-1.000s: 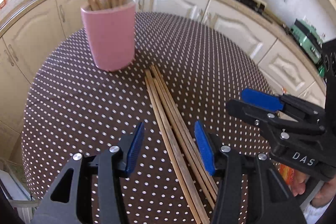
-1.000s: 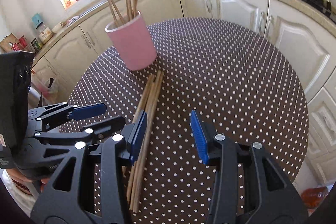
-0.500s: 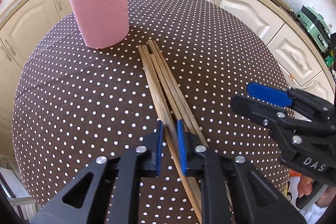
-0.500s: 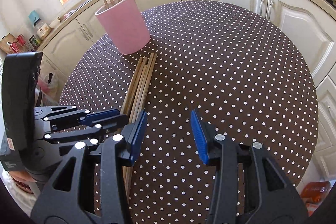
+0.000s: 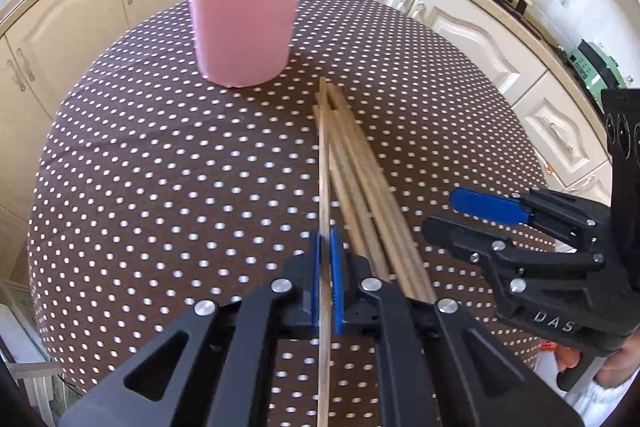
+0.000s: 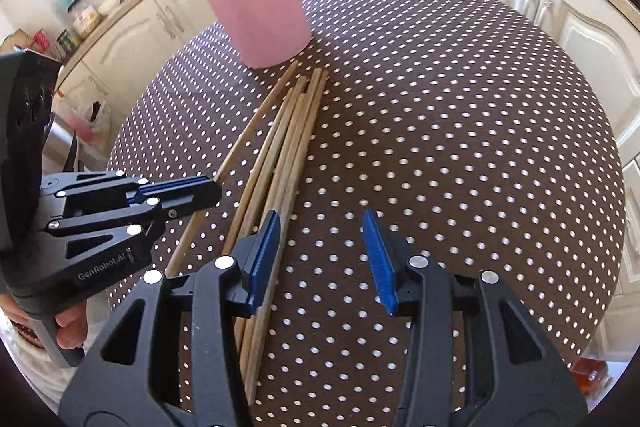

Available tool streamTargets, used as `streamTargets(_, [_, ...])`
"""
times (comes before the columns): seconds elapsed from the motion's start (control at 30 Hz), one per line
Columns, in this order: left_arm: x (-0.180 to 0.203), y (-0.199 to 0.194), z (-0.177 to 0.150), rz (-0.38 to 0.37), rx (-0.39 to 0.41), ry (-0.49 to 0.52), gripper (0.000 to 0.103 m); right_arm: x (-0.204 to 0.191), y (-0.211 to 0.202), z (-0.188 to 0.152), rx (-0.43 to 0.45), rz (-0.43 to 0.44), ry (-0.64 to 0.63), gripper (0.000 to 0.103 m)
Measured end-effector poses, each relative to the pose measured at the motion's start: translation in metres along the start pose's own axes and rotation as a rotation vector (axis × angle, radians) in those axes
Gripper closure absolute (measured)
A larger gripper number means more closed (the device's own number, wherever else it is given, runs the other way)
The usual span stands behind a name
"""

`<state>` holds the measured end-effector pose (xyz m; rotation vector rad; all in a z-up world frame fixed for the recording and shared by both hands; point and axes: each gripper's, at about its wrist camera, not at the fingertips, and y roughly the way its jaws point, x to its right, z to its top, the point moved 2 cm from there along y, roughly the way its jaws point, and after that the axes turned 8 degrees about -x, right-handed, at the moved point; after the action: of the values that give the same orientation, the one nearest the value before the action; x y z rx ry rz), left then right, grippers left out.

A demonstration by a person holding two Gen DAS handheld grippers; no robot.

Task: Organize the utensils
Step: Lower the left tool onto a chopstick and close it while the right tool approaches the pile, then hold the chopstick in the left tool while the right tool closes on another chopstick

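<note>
While our left gripper (image 5: 325, 279) pinches one thin, pale wooden chopstick (image 5: 324, 187), our right gripper (image 6: 320, 259) hangs with its jaws wide apart, holding nothing. That stick angles out of the bundle (image 6: 288, 155) lying mid-table (image 6: 460, 147); more stand in the pink cup (image 5: 244, 11) near the table's far edge.

A pink utensil cup (image 5: 244, 15) holding tan wooden chopsticks stands on a brown tablecloth with white polka dots (image 5: 160, 167). Beside the cup lie more tan chopsticks (image 6: 288, 147). Black grippers carry blue finger pads (image 6: 264, 259). Cream cabinets (image 5: 72, 7) stand behind the cup.
</note>
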<state>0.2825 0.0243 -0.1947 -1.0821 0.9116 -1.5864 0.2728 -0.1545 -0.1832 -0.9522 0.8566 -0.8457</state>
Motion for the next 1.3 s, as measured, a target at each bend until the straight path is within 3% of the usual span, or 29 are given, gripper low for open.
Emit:
streamTargets(0.27, [-0.026, -0.004, -0.011, 0.029, -0.008, -0.012, 0.097, -0.019, 0.017, 0.011, -0.057, -0.087, -0.04, 0.07])
streamTargets(0.97, [-0.008, 0.005, 0.019, 0.104, -0.062, 0.067, 0.097, -0.074, 0.044, 0.037, -0.153, -0.251, -0.164, 0.071])
streamTargets(1.3, [0.003, 0.013, 0.026, 0.132, -0.081, 0.093, 0.096, -0.077, 0.051, 0.04, -0.181, -0.251, -0.169, 0.071])
